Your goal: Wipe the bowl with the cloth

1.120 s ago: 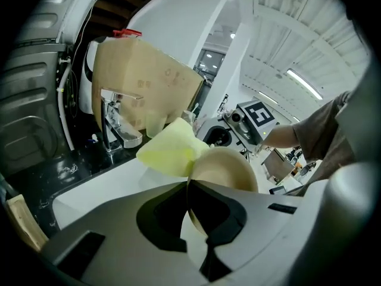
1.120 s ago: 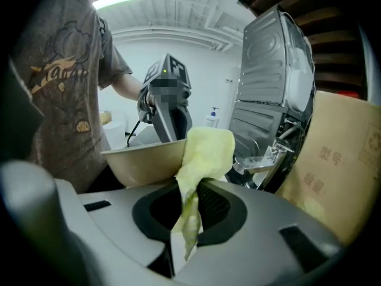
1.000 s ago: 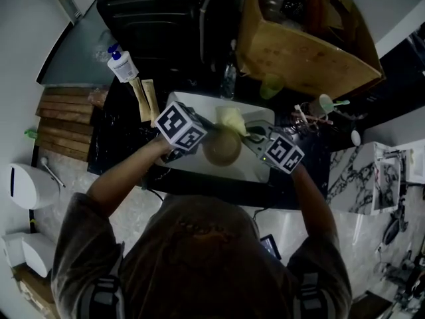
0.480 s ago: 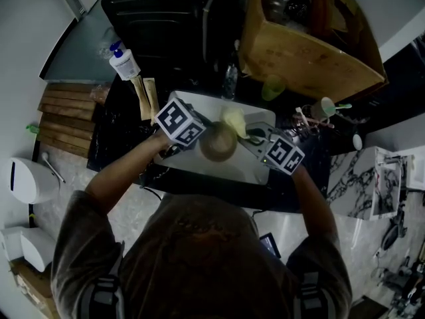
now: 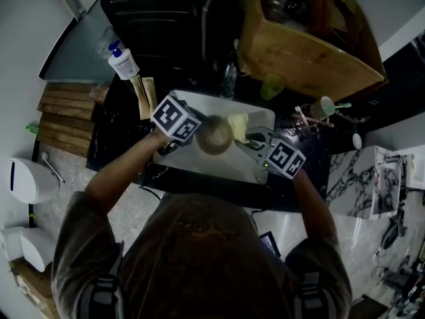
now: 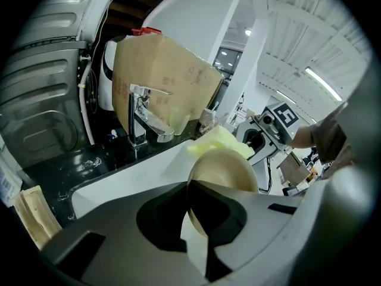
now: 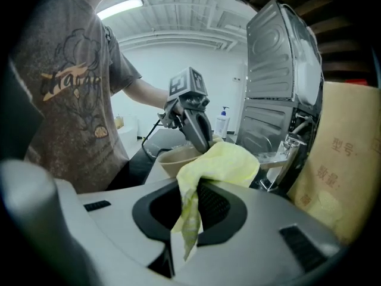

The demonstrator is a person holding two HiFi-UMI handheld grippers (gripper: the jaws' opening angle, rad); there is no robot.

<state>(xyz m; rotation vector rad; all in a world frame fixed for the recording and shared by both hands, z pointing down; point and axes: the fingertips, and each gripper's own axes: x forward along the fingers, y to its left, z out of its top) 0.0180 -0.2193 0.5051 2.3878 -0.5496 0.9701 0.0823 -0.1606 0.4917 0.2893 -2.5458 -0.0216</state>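
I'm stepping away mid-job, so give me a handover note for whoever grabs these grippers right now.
Left gripper: shut on the bowl at its rim, holding it tilted over the white sink.
Right gripper: shut on the yellow cloth, which appears to rest against the bowl's side.
Done: both things gripped and brought together.
To do: wipe the bowl round; how much is already wiped cannot be told.

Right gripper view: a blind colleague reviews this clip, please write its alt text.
The right hand-held gripper is shut on a yellow cloth, held at the rim of a tan bowl that the left hand-held gripper grips. A person in a grey T-shirt stands at left; a faucet and cardboard box are at right.
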